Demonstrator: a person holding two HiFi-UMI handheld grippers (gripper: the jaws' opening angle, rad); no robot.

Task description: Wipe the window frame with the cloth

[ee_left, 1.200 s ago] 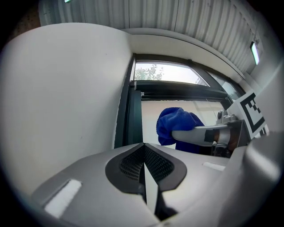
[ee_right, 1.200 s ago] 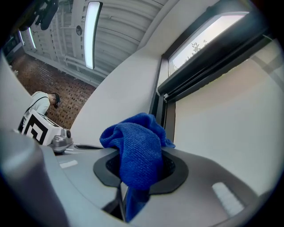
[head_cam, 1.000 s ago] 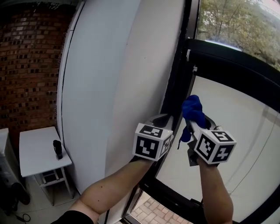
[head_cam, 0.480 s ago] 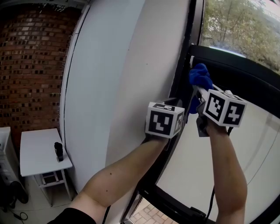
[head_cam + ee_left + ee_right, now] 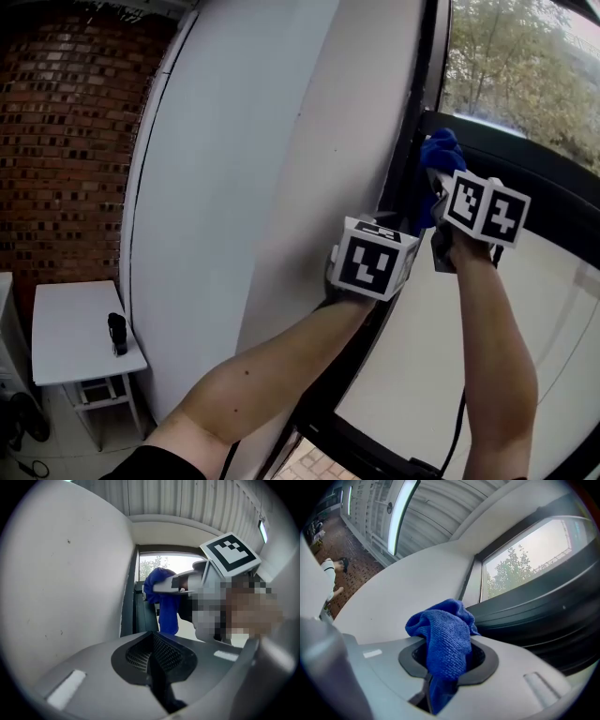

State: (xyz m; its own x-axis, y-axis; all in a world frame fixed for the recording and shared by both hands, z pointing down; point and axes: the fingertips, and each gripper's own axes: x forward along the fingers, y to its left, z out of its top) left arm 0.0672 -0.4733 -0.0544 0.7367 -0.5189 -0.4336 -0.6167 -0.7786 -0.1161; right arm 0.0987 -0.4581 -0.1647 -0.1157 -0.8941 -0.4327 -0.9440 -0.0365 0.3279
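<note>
A blue cloth [image 5: 441,150] is bunched in my right gripper [image 5: 440,667], which is shut on it. The cloth [image 5: 443,637] presses against the black window frame [image 5: 411,178] near the corner where the upright meets the dark crossbar [image 5: 534,164]. In the right gripper view the dark frame [image 5: 534,616] lies just right of the cloth. My left gripper [image 5: 157,667] is shut with nothing in it and sits lower left of the right one, close to the frame's upright [image 5: 138,613]. From the left gripper view the cloth [image 5: 165,604] hangs ahead.
A curved white wall panel [image 5: 272,141] runs along the frame's left. A brick wall [image 5: 66,141] stands further left, with a small white table [image 5: 66,323] carrying a black object [image 5: 116,333]. Trees [image 5: 516,66] show through the glass above.
My right gripper has carried the cloth upward along the frame's upright to the crossbar corner. The left gripper has risen too and moved right.
</note>
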